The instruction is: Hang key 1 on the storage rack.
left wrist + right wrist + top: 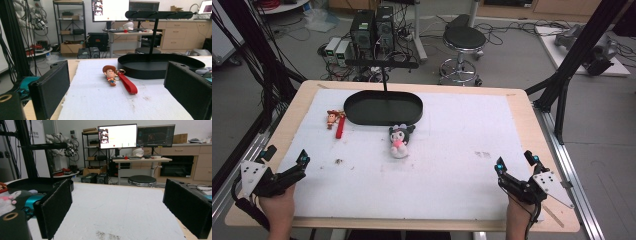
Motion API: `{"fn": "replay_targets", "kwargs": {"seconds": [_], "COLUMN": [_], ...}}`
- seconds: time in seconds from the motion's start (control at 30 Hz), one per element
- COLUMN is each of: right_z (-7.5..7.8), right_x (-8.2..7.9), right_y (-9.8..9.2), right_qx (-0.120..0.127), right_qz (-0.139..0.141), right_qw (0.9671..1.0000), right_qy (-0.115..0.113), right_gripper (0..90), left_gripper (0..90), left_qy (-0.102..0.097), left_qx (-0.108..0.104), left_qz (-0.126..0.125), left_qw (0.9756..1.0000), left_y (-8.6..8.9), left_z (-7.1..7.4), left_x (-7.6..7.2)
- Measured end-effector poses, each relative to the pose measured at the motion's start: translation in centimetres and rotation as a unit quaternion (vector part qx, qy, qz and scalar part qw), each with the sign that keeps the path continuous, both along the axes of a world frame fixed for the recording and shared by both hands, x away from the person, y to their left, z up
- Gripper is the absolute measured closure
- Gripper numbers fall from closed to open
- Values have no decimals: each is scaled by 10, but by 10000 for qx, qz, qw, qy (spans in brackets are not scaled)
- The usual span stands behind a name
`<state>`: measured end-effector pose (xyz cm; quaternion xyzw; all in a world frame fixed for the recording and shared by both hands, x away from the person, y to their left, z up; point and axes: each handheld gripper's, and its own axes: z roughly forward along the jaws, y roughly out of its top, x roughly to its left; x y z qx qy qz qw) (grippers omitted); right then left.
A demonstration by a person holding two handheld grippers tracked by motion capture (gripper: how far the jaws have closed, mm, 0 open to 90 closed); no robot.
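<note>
Left gripper [287,161] and right gripper [516,162] rest at the near corners of the white mat [452,150], jaws wide, empty. Cowboy keychain [335,120] lies far left beside the black oval tray [362,117]; plush doll [400,140] lies just near of it.

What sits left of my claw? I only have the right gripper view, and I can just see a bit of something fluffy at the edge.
Observer: A black-and-white plush doll lies on the white mat, just in front of the oval black tray.
Operator: Anything else nearby?
Observer: A cowboy keychain with a red strap, left of the doll.
Operator: And the left claw?
Observer: The left claw is open, holding nothing, at the mat's near left edge.
</note>
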<state>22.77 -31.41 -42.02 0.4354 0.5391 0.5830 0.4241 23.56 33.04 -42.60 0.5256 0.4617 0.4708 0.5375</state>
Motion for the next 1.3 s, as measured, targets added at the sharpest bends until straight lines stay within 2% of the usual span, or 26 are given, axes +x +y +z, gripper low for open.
{"fn": "replay_targets", "kwargs": {"seconds": [0.27, 0.4, 0.57, 0.77, 0.87, 1.0, 1.17, 1.3], "right_z": [1, 3, 3, 4, 3, 4, 3, 3], "right_x": [-1, -1, -1, -1, 0, 0, 0, 0], "right_y": [-1, -1, 1, 2, 3, 3, 3, 3], "right_qx": [-39, -23, -68, -79, -90, -105, -106, -124], "right_qz": [-14, -21, -14, -5, 7, 7, 13, 8], "right_qw": [10000, 10000, 10000, 10000, 10000, 9999, 9999, 9999], "right_qy": [1, -53, -16, -44, -6, -26, -13, -17], "right_gripper": [80, 79, 80, 80, 79, 80, 80, 80], "left_gripper": [68, 68, 69, 68, 59, 58, 58, 58], "left_qy": [101, 131, 161, 354, 530, 568, 661, 874], "left_qx": [13, 26, 45, 62, 76, 170, 182, 272], "left_qz": [-80, -63, -31, 17, -6, 8, 38, 80], "left_qw": [9999, 9999, 9999, 9994, 9986, 9982, 9976, 9958], "left_y": [-4, -5, -7, -9, -11, -14, -14, -16], "left_z": [5, 8, 8, 12, 16, 19, 24, 32], "left_x": [4, 6, 10, 19, 24, 28, 35, 46]}}
